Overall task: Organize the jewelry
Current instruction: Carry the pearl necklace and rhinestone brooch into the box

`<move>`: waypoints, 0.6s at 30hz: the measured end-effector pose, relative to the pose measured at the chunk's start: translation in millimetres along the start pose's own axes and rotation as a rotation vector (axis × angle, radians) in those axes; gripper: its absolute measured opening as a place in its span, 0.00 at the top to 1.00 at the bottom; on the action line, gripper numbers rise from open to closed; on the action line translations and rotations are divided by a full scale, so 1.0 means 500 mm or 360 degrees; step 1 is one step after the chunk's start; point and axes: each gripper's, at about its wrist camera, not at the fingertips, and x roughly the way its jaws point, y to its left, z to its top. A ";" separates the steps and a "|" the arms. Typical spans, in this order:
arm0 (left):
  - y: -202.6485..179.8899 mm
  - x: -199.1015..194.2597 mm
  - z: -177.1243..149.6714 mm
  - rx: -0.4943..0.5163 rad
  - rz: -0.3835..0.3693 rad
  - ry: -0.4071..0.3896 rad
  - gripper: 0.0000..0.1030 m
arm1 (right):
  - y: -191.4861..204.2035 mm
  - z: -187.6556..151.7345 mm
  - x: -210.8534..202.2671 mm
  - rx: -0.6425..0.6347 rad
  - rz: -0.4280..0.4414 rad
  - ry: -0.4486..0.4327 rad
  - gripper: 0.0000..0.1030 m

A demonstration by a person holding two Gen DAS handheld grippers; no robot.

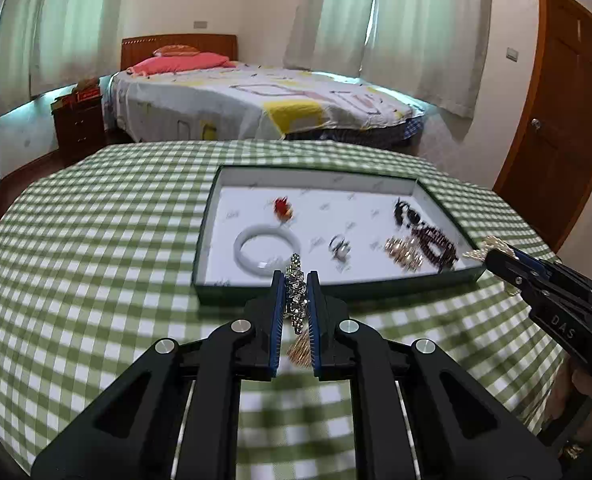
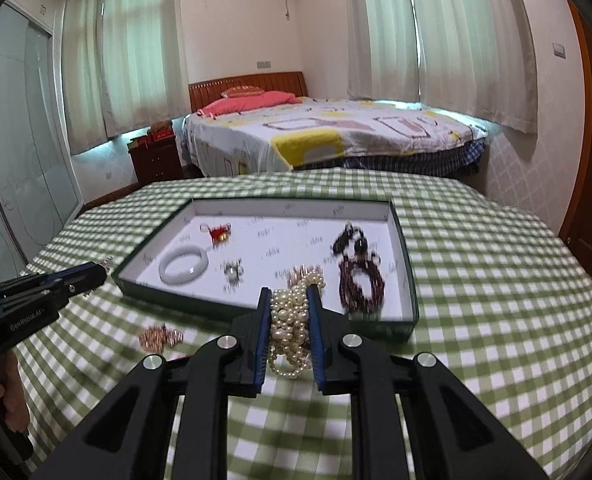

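Note:
A green-walled box (image 1: 252,294) (image 2: 411,300) with a white floor sits on the checked tablecloth. In it lie a white bangle (image 1: 267,249) (image 2: 184,265), a red charm (image 1: 283,208) (image 2: 218,233), a silver ring (image 1: 339,247) (image 2: 232,271), a gold chain piece (image 1: 403,253), a dark red bead bracelet (image 1: 435,246) (image 2: 361,280) and a black bead piece (image 1: 405,213) (image 2: 349,240). My left gripper (image 1: 296,276) (image 2: 96,274) is shut on a silver rhinestone bracelet (image 1: 296,292), just before the box's near wall. My right gripper (image 2: 290,294) (image 1: 489,254) is shut on a pearl necklace (image 2: 290,320) (image 1: 483,249), near the box's right corner.
A rose-gold chain piece (image 2: 160,337) (image 1: 299,350) lies on the green checked cloth (image 1: 96,260) before the box. Beyond the table stand a bed (image 1: 256,100), a dark nightstand (image 1: 80,124) and a wooden door (image 1: 567,120).

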 end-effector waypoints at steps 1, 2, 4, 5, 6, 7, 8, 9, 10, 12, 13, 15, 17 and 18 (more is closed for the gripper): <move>-0.006 0.003 0.011 0.0008 -0.0011 -0.0013 0.89 | 0.000 0.010 0.002 -0.0006 0.0001 -0.0015 0.82; -0.009 0.007 0.018 0.0013 -0.0019 -0.0019 0.89 | 0.000 0.019 0.004 -0.0009 0.0004 -0.0026 0.82; -0.020 0.017 0.039 0.0029 -0.0034 -0.0044 0.89 | -0.001 0.040 0.012 -0.0014 0.0011 -0.0053 0.82; -0.024 0.022 0.047 0.0036 -0.0037 -0.0052 0.89 | -0.001 0.050 0.017 -0.0018 0.0013 -0.0064 0.82; -0.030 0.030 0.058 0.0046 -0.0044 -0.0062 0.89 | -0.001 0.063 0.024 -0.0024 0.0016 -0.0077 0.82; -0.034 0.036 0.065 0.0051 -0.0048 -0.0069 0.89 | -0.003 0.073 0.031 -0.0027 0.0018 -0.0086 0.82; -0.040 0.046 0.077 0.0060 -0.0052 -0.0080 0.89 | -0.004 0.083 0.038 -0.0029 0.0019 -0.0095 0.82; -0.045 0.058 0.088 0.0069 -0.0055 -0.0090 0.89 | -0.006 0.094 0.046 -0.0028 0.0023 -0.0103 0.82; -0.050 0.069 0.099 0.0075 -0.0058 -0.0093 0.89 | -0.007 0.099 0.051 -0.0028 0.0026 -0.0106 0.82; -0.056 0.089 0.114 0.0077 -0.0064 -0.0092 0.89 | -0.008 0.114 0.068 -0.0035 0.0028 -0.0112 0.82; -0.060 0.105 0.125 0.0079 -0.0066 -0.0091 0.89 | -0.009 0.121 0.080 -0.0038 0.0030 -0.0111 0.82; -0.065 0.128 0.134 0.0090 -0.0058 -0.0085 0.89 | -0.013 0.131 0.101 -0.0034 0.0043 -0.0102 0.82; -0.067 0.161 0.143 0.0092 -0.0053 -0.0056 0.89 | -0.014 0.136 0.125 -0.0039 0.0049 -0.0088 0.82; -0.067 0.181 0.146 0.0087 -0.0050 -0.0036 0.89 | -0.015 0.136 0.136 -0.0044 0.0049 -0.0079 0.82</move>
